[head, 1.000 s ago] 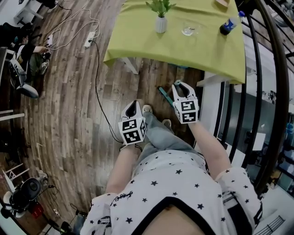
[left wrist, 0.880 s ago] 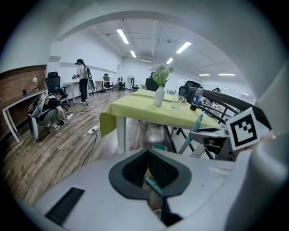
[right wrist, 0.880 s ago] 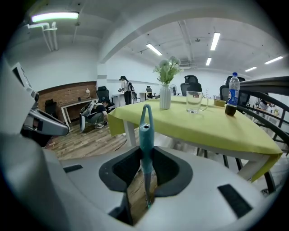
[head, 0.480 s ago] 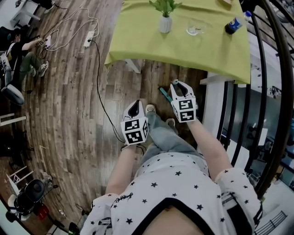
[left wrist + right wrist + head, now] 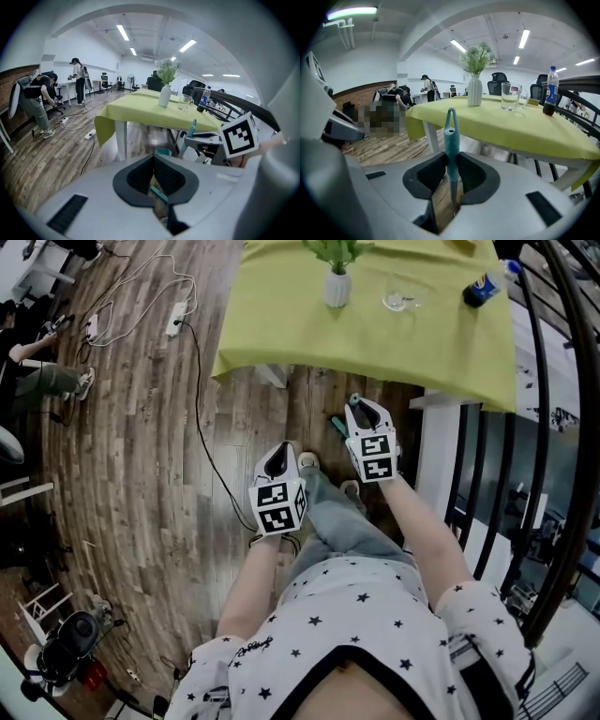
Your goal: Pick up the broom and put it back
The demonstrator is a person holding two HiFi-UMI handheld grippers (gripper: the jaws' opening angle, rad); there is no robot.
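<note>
The broom's teal handle (image 5: 451,140), with a hanging loop at its top, stands upright between the pads of my right gripper (image 5: 451,161), which is shut on it. From the head view, only a short teal piece of the handle (image 5: 337,424) shows left of the right gripper (image 5: 361,412); the rest of the broom is hidden. My left gripper (image 5: 277,461) hangs lower left, near a shoe. Its pads meet at the tips (image 5: 153,157). A thin teal strip (image 5: 159,193) shows in the gap behind them; I cannot tell what it is.
A table with a yellow-green cloth (image 5: 309,320) stands just ahead, bearing a white vase (image 5: 337,287), a glass mug (image 5: 400,300) and a bottle (image 5: 480,287). A black railing (image 5: 553,437) curves along the right. Cables and a power strip (image 5: 175,320) lie on the wooden floor.
Both grippers have shifted a little toward the table, the right one carrying the broom handle with it. The seated person at far left has moved toward the frame's edge.
</note>
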